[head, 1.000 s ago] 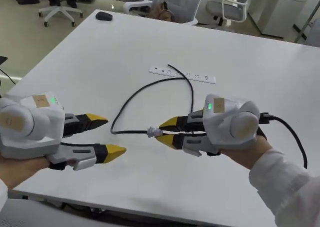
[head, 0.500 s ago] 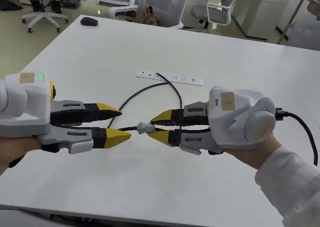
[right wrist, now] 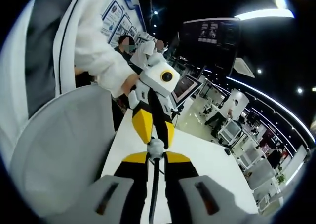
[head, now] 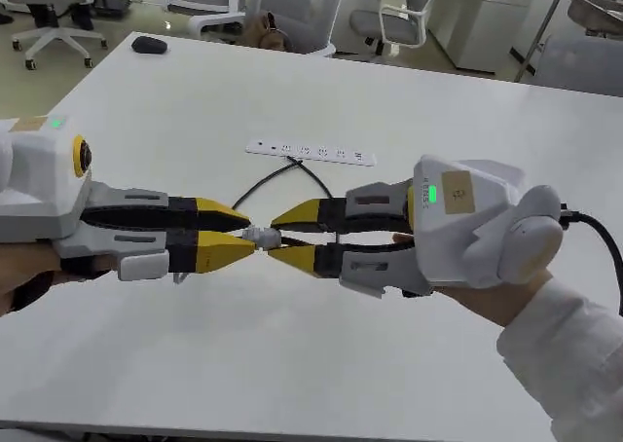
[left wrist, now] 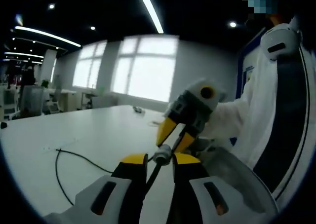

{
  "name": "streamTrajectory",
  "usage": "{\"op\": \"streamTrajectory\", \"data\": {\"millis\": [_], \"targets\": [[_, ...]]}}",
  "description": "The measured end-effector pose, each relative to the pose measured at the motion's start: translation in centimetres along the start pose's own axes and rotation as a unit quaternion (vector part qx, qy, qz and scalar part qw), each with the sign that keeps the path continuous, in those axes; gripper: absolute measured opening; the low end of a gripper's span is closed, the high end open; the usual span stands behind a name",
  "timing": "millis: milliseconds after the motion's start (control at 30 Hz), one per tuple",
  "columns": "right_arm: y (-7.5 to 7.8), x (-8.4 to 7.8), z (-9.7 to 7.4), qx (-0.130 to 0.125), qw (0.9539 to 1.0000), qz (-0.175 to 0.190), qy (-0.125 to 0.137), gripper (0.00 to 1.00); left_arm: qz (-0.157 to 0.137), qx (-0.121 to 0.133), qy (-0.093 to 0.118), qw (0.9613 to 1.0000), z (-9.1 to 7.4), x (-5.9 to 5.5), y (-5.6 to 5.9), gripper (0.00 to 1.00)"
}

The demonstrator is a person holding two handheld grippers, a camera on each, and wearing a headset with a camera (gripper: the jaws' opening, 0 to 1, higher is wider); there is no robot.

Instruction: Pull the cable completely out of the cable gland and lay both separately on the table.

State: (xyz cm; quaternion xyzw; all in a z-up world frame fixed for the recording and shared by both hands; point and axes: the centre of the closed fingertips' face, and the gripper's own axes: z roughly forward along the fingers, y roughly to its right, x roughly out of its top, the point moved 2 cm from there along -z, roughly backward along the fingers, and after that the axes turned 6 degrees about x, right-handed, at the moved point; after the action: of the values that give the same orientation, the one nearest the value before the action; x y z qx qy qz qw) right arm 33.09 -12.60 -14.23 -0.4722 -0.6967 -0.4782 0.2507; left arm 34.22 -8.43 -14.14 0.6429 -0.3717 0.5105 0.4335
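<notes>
Two grippers meet tip to tip above the white table (head: 195, 101), just left of centre in the head view. The left gripper (head: 249, 231) reaches in from the left edge of the frame and the right gripper (head: 272, 238) from the right, held by a hand in a white sleeve. Between their yellow tips sits the small pale cable gland (head: 261, 236), raised off the tabletop. The black cable (head: 274, 176) passes through it; beyond the tips it climbs toward the upper middle of the frame and curves near a white power strip (head: 310, 153) lying flat there.

In the right gripper view the cable runs down the narrow slot between that gripper's fingers, which pinch it just behind the gland. In the left gripper view the gland rests right at the ends of the left fingers, drawn close together with the cable in the gap between them; I cannot tell whether they actually press on anything.

A dark mouse (head: 149, 45) lies at the table's far corner, upper left of the head view.
</notes>
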Motion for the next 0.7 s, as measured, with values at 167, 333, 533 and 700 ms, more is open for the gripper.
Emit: {"op": "streamTrajectory", "data": {"millis": [167,333,533,700], "targets": [[-0.3,0.4,-0.3,0.006,0.9999,-0.009,0.006,0.09,0.016,-0.017,0.001,0.9997,0.3,0.2,0.8,0.17],[-0.6,0.8,-0.7,0.008,0.9998,-0.013,0.014,0.08,0.068,-0.025,-0.015,0.9973,0.6,-0.3,1.2,0.19],[-0.1,1.7,-1.4,0.000,0.9991,0.000,0.041,0.08,0.047,-0.027,0.013,0.9984,0.5,0.8,1.3,0.16],[-0.3,1.4,-1.3,0.009,0.9971,0.034,0.067,0.10,0.060,-0.032,0.002,0.9977,0.6,0.7,1.4,0.16]]}}
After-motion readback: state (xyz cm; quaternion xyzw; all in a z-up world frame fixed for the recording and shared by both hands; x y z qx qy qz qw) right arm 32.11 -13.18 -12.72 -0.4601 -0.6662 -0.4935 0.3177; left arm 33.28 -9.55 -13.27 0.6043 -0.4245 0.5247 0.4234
